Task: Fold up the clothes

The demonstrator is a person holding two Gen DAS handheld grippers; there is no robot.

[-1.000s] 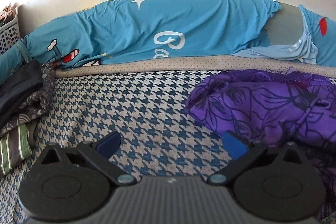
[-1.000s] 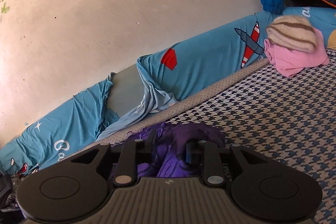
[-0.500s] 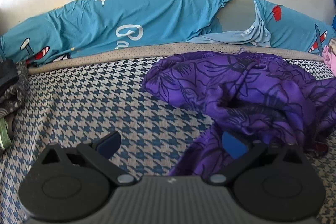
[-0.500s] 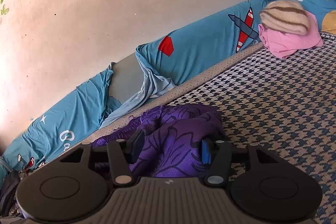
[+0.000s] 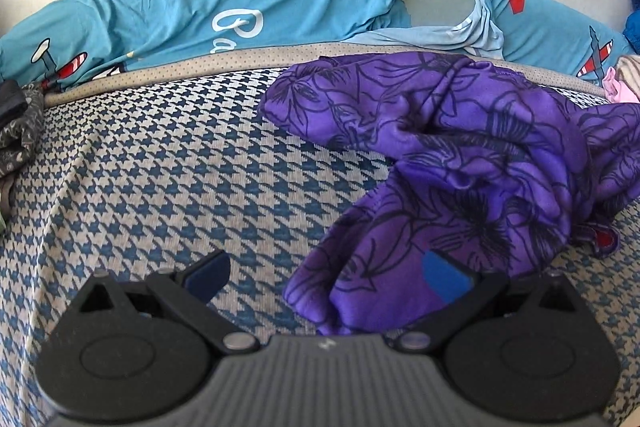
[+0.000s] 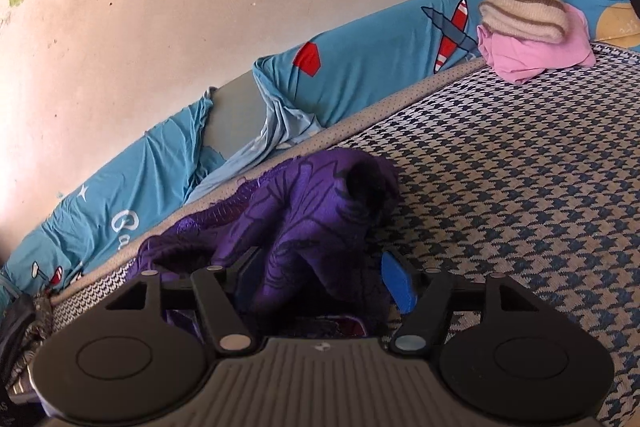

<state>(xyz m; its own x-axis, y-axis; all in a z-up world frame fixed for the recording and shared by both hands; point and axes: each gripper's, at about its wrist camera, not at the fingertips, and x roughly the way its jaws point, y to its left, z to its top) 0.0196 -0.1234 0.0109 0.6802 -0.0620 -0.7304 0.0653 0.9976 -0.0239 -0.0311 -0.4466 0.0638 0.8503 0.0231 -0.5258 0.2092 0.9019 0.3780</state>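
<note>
purple floral garment (image 5: 460,163) bunched in a crumpled heap on the houndstooth mattress (image 5: 168,187), its far edge up against the grey piping (image 5: 200,67) along the wall side. one lobe droops toward the camera in the left wrist view.

left gripper (image 5: 328,273): jaws wide apart, nothing clamped. garment's near edge lies between the pads, against the right pad (image 5: 444,277); the other pad is over bare mattress.

right gripper (image 6: 320,277): jaws parted about halfway, a fold of the garment (image 6: 312,211) sits between the 2 fingers. cannot tell whether the pads actually press on it.

open room: bare houndstooth left of the heap in the left view, out to a dark clothing pile (image 5: 18,123) at the left edge. in the right view, open mattress right of the heap, out to a pink garment (image 6: 536,51) with a striped knit piece (image 6: 520,13) on top, well apart in the corner.

teal printed sheet (image 5: 240,11) rumpled along the wall behind the piping.
</note>
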